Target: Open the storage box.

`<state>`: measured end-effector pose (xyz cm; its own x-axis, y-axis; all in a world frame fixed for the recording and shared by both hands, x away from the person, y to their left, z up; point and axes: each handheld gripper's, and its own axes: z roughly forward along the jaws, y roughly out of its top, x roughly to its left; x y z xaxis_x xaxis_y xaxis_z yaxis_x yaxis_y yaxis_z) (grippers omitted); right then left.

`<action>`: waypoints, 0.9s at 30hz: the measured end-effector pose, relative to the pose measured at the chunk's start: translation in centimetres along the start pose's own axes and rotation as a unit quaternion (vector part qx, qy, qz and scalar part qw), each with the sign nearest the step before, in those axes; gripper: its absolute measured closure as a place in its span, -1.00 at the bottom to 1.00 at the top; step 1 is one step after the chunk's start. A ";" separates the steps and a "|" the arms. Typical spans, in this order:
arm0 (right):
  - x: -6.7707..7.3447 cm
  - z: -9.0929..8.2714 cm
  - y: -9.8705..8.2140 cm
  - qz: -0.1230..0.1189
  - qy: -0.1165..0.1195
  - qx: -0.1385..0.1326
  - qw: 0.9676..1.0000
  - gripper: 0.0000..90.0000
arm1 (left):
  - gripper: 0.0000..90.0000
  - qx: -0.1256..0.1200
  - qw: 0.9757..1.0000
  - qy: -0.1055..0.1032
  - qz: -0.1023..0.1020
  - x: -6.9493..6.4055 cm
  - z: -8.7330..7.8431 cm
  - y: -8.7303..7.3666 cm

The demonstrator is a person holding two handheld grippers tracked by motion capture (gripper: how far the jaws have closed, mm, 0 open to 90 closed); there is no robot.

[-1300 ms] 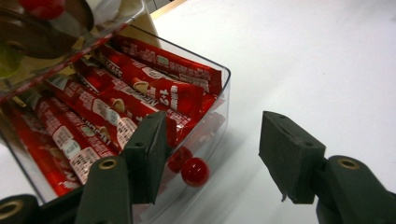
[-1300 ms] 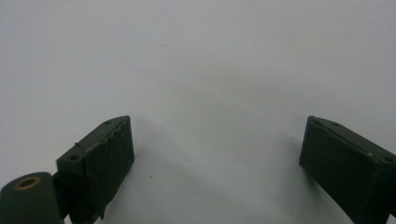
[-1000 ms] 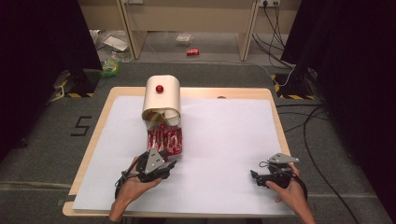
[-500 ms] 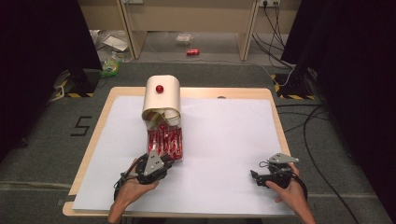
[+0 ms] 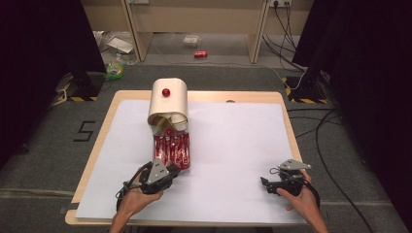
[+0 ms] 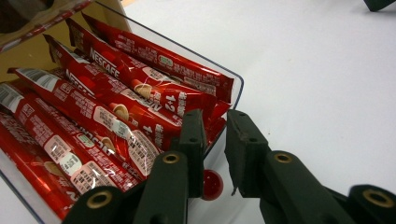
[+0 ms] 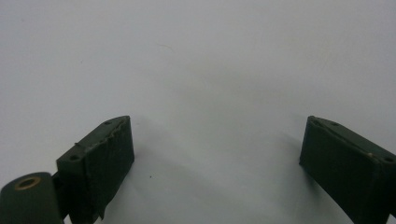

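The table [image 5: 252, 96] is covered by a white sheet [image 5: 233, 145]. A cream box [image 5: 167, 104] with a rounded top stands near the far edge, left of the middle. It looks like a stiff, light shell that would slide on the sheet if tugged hard.

A clear plastic drawer [image 5: 171, 151] is drawn out of the box towards the near edge. Its walls look thin, hard and slippery, so it is probably better moved by its handle than by its rim. It is packed with red stick sachets [image 6: 116, 93], which are light, soft, glossy and likely to slip over one another. One could be pinched across the middle or at its crimped end. White letters on them read "NESCAFE", with what looks like "1+2" beside a cup picture. The fine print is too small to read.

The drawer knob [image 6: 213, 184], a small red bead on the front wall, is the natural place to take hold. It is round and smooth, so a grip may roll off it.

The left gripper [image 6: 215, 119] is at the drawer's front. Its jaws have just been closing and now stand narrow, with the knob low between them, apparently pinched. The right gripper [image 5: 265, 183] rests near the near edge towards the right corner, with its jaws spread wide on nothing.

A "5" [image 5: 83, 131] is marked on the floor.
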<state>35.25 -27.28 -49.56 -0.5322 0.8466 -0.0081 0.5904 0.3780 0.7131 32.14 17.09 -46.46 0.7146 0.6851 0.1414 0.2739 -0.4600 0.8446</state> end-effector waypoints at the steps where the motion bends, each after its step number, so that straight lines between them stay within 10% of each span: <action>1: 0.0 0.0 0.0 0.000 0.000 0.000 1.000 -0.77 | 0.70 0.000 1.000 -0.001 0.000 -0.1 -0.1 0.0; 27: 0.0 0.0 0.0 0.000 0.000 0.000 1.000 -0.77 | 0.34 -0.002 1.000 -0.006 -0.005 -0.6 -0.5 0.1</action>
<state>35.26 -27.28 -49.56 -0.5322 0.8466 -0.0078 0.5905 0.3778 0.7131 31.43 16.98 -46.20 0.7199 0.6823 0.1273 0.2776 -0.4511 0.8482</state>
